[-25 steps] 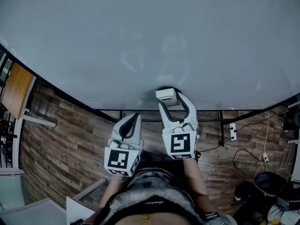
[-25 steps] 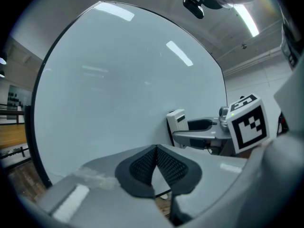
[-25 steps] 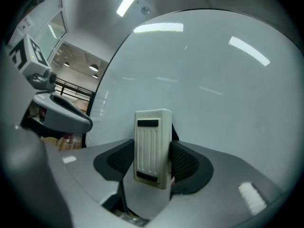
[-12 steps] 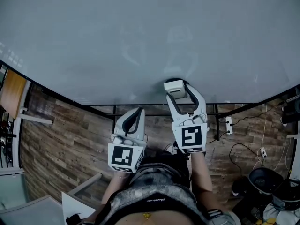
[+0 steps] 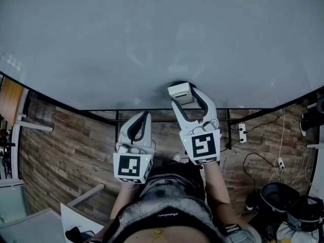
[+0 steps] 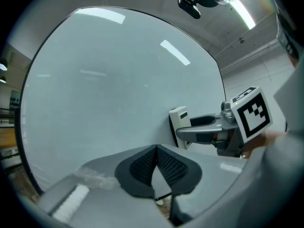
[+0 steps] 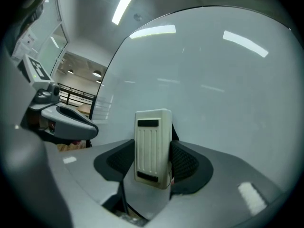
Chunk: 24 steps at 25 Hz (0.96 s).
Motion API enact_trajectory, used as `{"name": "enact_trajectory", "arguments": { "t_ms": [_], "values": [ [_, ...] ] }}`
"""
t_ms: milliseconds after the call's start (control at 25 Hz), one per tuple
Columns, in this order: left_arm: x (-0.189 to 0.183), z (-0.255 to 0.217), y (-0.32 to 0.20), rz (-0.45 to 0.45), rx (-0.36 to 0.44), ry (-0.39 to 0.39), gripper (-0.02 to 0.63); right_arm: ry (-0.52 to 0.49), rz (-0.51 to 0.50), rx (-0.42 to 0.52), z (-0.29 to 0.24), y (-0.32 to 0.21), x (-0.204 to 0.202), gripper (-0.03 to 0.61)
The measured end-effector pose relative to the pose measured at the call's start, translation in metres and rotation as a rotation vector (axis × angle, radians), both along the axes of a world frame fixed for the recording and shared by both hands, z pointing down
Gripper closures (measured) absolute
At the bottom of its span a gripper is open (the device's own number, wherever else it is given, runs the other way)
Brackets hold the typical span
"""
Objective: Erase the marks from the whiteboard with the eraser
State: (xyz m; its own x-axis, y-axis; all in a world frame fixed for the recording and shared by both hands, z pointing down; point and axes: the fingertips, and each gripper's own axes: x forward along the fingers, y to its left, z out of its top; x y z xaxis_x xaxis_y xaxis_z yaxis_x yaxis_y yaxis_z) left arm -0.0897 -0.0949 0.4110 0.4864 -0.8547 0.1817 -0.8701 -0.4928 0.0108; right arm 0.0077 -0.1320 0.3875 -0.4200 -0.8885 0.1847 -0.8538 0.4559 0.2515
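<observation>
The eraser, clamped in the right gripper, has been swept toward 9 o'clock along the whiteboard, so wiping seems under way; the left gripper is closed, empty.

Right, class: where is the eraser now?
Head view: the eraser sits right of centre, clamped in the right tongs, low against the whiteboard, beside the shut left tongs.

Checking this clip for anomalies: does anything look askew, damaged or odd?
Nothing stands out. The right gripper holds the eraser upright at the lower part of the whiteboard, which shows no clear marks. The left gripper is shut and empty.
</observation>
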Motion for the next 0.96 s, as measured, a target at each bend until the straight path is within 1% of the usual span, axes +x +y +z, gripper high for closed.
{"name": "enact_trajectory", "arguments": {
  "t_ms": [80, 200, 280, 480, 640, 960],
  "values": [
    [0.005, -0.002, 0.0, 0.003, 0.003, 0.001, 0.609, -0.004, -0.022, 0.001, -0.002, 0.004, -0.002, 0.34],
    [0.013, -0.003, -0.001, 0.015, 0.018, -0.015, 0.609, -0.04, -0.046, -0.001, -0.006, 0.01, -0.004, 0.339],
    [0.014, -0.006, 0.001, 0.016, 0.02, -0.011, 0.609, -0.059, -0.049, -0.001, -0.009, 0.015, -0.004, 0.339],
    [0.017, -0.008, 0.002, 0.024, 0.024, -0.006, 0.609, -0.073, -0.043, 0.002, -0.01, 0.024, -0.005, 0.34],
    [0.018, -0.012, 0.005, 0.014, 0.031, 0.002, 0.609, -0.077, -0.038, 0.006, -0.012, 0.031, -0.003, 0.339],
    [0.011, -0.021, 0.04, 0.024, 0.056, 0.007, 0.609, -0.075, -0.018, 0.019, -0.019, 0.07, -0.01, 0.339]
  ]
}}
